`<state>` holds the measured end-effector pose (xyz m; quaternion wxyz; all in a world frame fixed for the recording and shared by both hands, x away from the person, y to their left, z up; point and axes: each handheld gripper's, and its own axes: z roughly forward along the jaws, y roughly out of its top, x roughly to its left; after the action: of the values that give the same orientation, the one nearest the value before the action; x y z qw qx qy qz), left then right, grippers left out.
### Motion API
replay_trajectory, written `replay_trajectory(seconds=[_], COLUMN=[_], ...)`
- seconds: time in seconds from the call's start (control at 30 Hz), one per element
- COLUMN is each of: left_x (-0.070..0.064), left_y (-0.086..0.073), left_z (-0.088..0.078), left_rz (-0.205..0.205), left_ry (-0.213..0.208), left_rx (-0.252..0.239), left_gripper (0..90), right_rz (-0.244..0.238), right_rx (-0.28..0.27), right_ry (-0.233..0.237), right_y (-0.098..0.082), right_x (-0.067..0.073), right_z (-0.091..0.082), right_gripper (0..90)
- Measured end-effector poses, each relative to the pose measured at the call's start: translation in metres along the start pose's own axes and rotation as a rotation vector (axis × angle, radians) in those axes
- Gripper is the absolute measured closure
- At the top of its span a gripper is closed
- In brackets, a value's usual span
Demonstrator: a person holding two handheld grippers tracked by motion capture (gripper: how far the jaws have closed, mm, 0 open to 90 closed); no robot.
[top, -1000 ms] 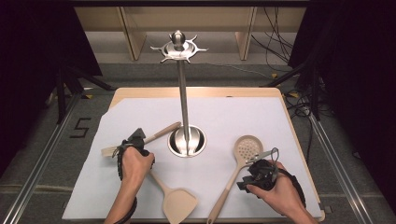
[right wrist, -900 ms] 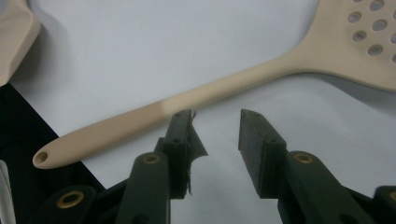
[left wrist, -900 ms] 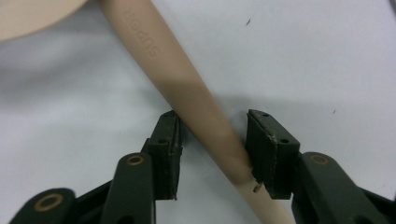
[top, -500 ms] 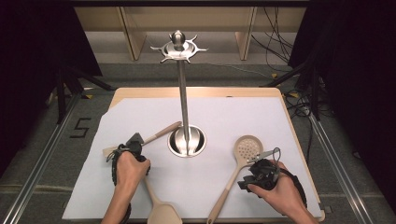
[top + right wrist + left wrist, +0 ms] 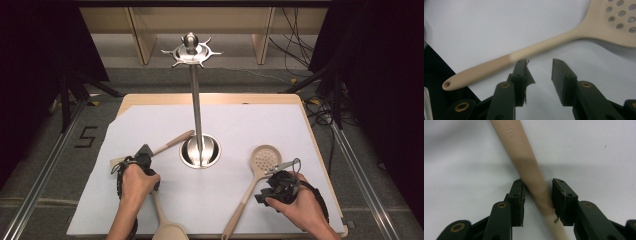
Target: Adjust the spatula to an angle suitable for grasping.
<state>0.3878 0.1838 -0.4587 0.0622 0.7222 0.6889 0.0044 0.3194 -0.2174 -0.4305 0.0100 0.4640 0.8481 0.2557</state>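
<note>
A beige spatula (image 5: 169,231) lies at the table's near edge, its handle (image 5: 524,152) running up under my left hand. My left gripper (image 5: 147,175) (image 5: 537,195) has been closing and is now shut on that handle, which crosses slantwise between the pads. A beige slotted spoon (image 5: 265,157) (image 5: 614,22) lies right of centre, its handle (image 5: 499,62) pointing at the near edge. Beside that handle my right gripper (image 5: 262,194) (image 5: 539,65) stands open over the paper with nothing between its pads.
A metal utensil stand (image 5: 200,151) with a tall pole and hooked top (image 5: 190,50) rises mid-table. A wooden spatula (image 5: 175,141) lies slanted left of its base, partly under my left hand. White paper (image 5: 250,120) covers the wooden board.
My left hand has shifted a little left and nearer, and the beige spatula's head has slid with it to the table's near edge. The right hand and slotted spoon have stayed put.
</note>
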Motion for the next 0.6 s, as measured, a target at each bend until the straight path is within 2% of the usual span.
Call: replay_trajectory(seconds=[0.1,0.13,0.17,0.2,0.23,0.27,0.3,0.33,0.37,0.4,0.43,0.5,0.53,0.6], left_x=[0.000,-0.001,-0.005,-0.006,-0.002,-0.003,-0.002,-0.003,-0.002,-0.002,-0.002,-0.004,-0.006,-0.007], left_y=[0.001,0.001,-0.001,-0.002,-0.003,-0.006,-0.007,-0.008,-0.009,-0.010,-0.011,-0.012,-0.013,-0.014], left_z=[0.000,-0.001,0.002,0.002,-0.001,0.001,-0.001,0.001,0.001,0.000,0.000,-0.002,-0.003,-0.005], left_rz=[0.005,0.019,-0.014,-0.008,0.054,0.024,0.040,0.012,0.011,0.013,0.027,0.047,0.048,0.079], left_ry=[0.001,0.008,0.011,0.018,0.024,0.018,0.015,0.009,-0.002,-0.023,-0.040,-0.045,-0.047,-0.063], left_rx=[0.005,0.005,-0.036,-0.050,-0.017,-0.059,-0.051,-0.089,-0.090,-0.100,-0.107,-0.118,-0.135,-0.175], left_gripper=[63.1,63.4,63.7,64.5,65.5,66.7,67.8,68.8,69.8,70.6,71.2,71.8,71.9,72.5], right_rz=[-0.016,-0.020,-0.012,-0.013,-0.012,-0.011,-0.021,0.000,0.012,0.007,-0.024,-0.004,-0.029,0.004], right_rx=[-0.005,-0.007,-0.004,-0.005,-0.005,-0.002,-0.002,-0.003,0.001,-0.003,-0.020,-0.015,-0.031,-0.021], right_ry=[0.002,0.003,-0.004,-0.005,-0.001,-0.003,-0.001,-0.006,0.000,-0.002,-0.006,-0.008,-0.009,0.012], right_y=[0.000,0.000,0.000,0.000,-0.001,-0.001,0.000,-0.001,-0.001,-0.001,0.000,0.000,0.000,0.000], right_x=[-0.001,-0.002,-0.001,-0.002,-0.001,-0.002,-0.003,-0.002,-0.001,-0.001,-0.003,-0.001,-0.003,-0.001], right_z=[0.000,0.000,-0.001,-0.001,-0.001,-0.001,-0.001,-0.001,-0.001,-0.001,-0.001,-0.002,-0.001,-0.004], right_gripper=[65.7,65.8,65.8,65.8,65.8,65.8,65.9,65.9,65.9,66.0,66.0,66.1,66.2,66.3])
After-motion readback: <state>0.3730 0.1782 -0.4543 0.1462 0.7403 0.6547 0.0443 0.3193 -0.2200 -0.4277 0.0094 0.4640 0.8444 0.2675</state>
